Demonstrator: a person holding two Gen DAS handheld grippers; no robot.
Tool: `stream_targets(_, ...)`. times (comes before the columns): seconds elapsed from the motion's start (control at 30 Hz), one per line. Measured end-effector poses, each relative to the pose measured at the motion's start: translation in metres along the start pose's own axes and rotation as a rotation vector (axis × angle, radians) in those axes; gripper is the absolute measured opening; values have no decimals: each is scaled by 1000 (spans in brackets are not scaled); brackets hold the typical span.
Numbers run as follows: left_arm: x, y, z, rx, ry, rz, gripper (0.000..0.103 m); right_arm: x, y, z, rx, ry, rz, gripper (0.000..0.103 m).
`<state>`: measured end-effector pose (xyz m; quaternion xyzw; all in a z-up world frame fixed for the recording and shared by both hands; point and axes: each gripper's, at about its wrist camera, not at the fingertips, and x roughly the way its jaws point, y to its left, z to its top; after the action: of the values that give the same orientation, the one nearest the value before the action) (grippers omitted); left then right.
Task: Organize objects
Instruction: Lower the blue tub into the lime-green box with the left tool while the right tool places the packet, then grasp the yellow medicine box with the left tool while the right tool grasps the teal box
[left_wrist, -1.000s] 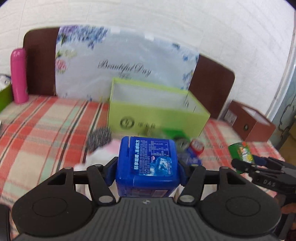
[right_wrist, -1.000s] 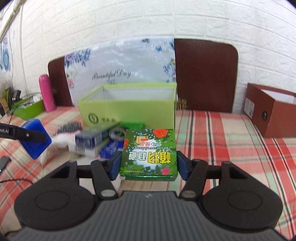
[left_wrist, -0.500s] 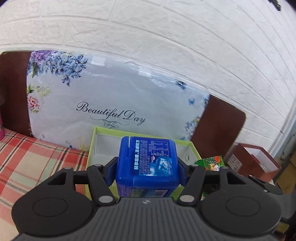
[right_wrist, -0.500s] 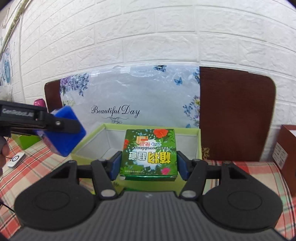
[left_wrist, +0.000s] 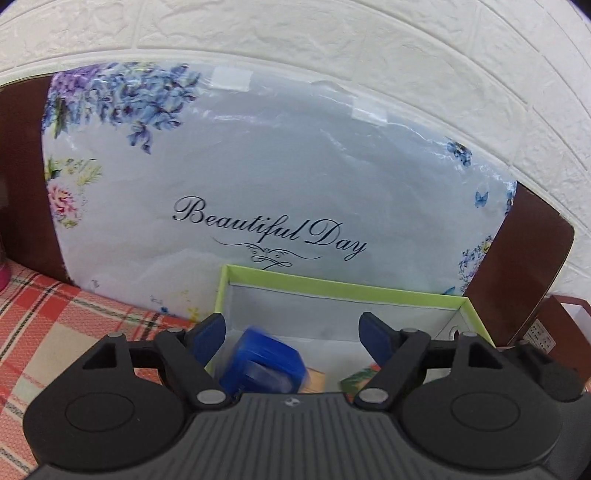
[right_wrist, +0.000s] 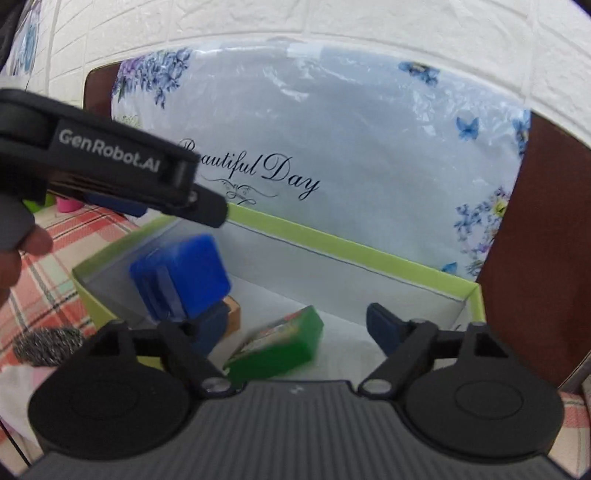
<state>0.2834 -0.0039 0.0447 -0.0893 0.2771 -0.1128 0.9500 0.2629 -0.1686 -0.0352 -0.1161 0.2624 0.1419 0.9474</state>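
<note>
Both grippers hang over an open lime-green box (left_wrist: 332, 284) (right_wrist: 369, 254) with a white inside. My left gripper (left_wrist: 293, 334) is open and empty; a blue plastic container (left_wrist: 264, 363) (right_wrist: 184, 275), blurred, is below it inside the box. My right gripper (right_wrist: 299, 325) is open and empty; a green floral packet (right_wrist: 277, 347) (left_wrist: 360, 380) lies tilted inside the box below it. The left gripper's body (right_wrist: 110, 162) crosses the upper left of the right wrist view. A small tan block (right_wrist: 232, 314) sits on the box floor.
A floral "Beautiful Day" board (left_wrist: 258, 177) leans on the brown headboard (right_wrist: 546, 240) behind the box. A steel scouring ball (right_wrist: 46, 345) lies on the plaid cloth (left_wrist: 48, 325) left of the box. A brown carton (left_wrist: 561, 328) stands at the right.
Both grippers opened over the green box. The blue container dropped from the left one and the green packet from the right one into the box.
</note>
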Motion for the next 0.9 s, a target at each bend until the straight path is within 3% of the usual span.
stream_targets(0.13, -35, 2, -2, -15, -37, -18, 82, -49, -10, -3, 19, -126, -37, 100)
stream_targets(0.3, -90, -7, -12, -12, -51, -51, 82, -129, -19, -2, 83, -282, -86, 103)
stream_targets(0.43, -128, -18, -38, 34, -49, -43, 82, -180, -20, -18, 134, -341, -80, 103)
stream_targets(0.57, -157, -20, -72, 42, -46, -44, 82, -213, -11, -46, 179, -333, -79, 103)
stream_targets(0.9, -184, -14, -149, 16, 46, -23, 82, -233, 19, -122, 275, -172, -69, 103)
